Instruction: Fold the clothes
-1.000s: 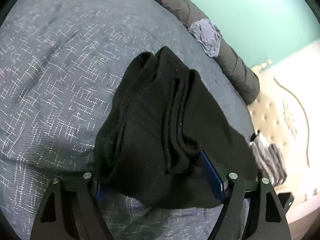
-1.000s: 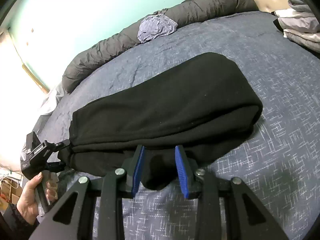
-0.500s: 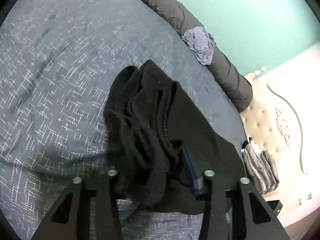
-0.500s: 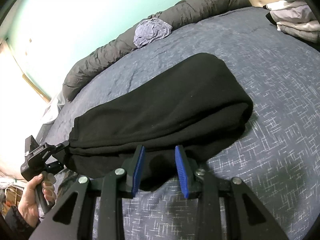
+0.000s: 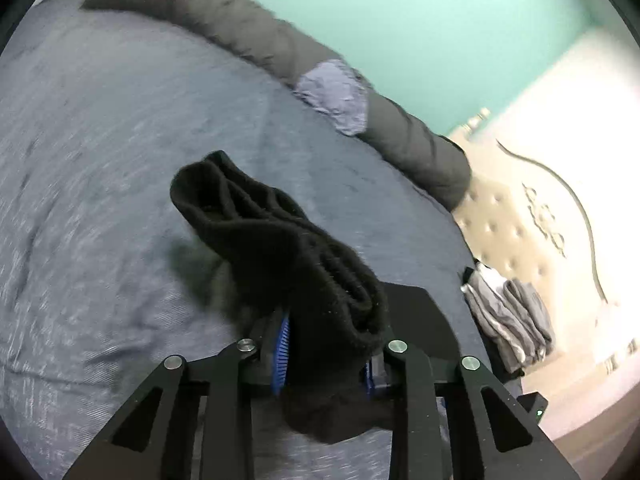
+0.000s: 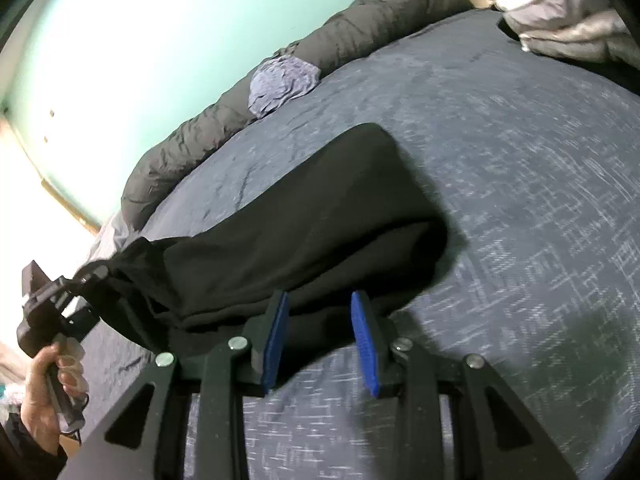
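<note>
Now, left gripper (image 5: 326, 354): jaws just closing, clamped on one end of black garment (image 5: 280, 248).
Right gripper (image 6: 320, 340): grasping garment's near edge.
Garment: folded, over bed (image 6: 540, 200).

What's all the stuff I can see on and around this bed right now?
black garment: one, black, folded long on the bed, its left end lifted
bedspread: one, dark blue-grey with pale flecks, covering the bed
rolled duvet: one, dark grey, along the bed's far edge by the wall
crumpled cloth: one, pale lilac-grey, lying on the rolled duvet
stack of clothes: one pile, grey and white, near the headboard
headboard: one, cream, tufted
wall: teal
left tool: black with blue pads, clamped on the garment's end
right tool: black with blue pads, garment's near edge between them
hand: one, holding the left tool's handle
</note>
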### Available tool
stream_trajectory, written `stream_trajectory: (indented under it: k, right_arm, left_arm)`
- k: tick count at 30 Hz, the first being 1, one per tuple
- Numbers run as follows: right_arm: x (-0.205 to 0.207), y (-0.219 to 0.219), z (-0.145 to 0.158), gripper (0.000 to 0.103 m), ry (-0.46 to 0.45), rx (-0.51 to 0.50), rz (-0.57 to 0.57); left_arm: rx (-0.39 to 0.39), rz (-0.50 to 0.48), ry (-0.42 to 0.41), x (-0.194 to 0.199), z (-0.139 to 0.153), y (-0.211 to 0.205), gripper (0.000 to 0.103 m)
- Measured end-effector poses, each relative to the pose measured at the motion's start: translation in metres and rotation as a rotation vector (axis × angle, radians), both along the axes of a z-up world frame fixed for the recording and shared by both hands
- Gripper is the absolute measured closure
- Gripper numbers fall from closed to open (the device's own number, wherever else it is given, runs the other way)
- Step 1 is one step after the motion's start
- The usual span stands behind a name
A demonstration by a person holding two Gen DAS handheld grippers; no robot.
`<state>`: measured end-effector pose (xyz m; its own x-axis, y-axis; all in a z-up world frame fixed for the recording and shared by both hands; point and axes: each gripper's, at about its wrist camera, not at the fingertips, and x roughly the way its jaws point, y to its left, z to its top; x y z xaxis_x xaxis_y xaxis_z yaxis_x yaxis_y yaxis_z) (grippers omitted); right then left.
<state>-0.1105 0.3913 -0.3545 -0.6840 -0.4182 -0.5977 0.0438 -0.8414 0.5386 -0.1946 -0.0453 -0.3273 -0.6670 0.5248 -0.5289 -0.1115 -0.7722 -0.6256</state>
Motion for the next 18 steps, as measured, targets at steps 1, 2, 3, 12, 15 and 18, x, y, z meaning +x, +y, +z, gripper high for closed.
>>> stream_trajectory:
  k: [1,2,3,12,15,18]
  right_arm:
    - [0.000,0.005,0.001,0.070,0.002,-0.001,-0.008]
    - [0.001,0.009,0.002,0.070,0.004,0.001,-0.018]
    - [0.001,0.014,0.003,0.070,0.006,0.003,-0.027]
    - [0.009,0.064,0.008,0.067,0.009,0.005,-0.121]
    - [0.010,0.079,0.006,0.066,-0.001,-0.006,-0.144]
    - [0.009,0.087,0.002,0.065,-0.016,-0.019,-0.159]
  left_arm:
    - [-0.011,-0.018,0.006,-0.003,0.007,0.011,0.076]
    - [-0.020,-0.037,0.011,-0.006,0.013,0.022,0.077]
    - [-0.029,-0.058,0.016,-0.009,0.020,0.034,0.080]
    - [-0.186,-0.337,-0.005,-0.039,0.027,0.204,0.082]
    - [-0.322,-0.448,-0.090,-0.044,-0.007,0.265,0.080]
    - [-0.408,-0.500,-0.082,-0.036,-0.024,0.294,0.077]
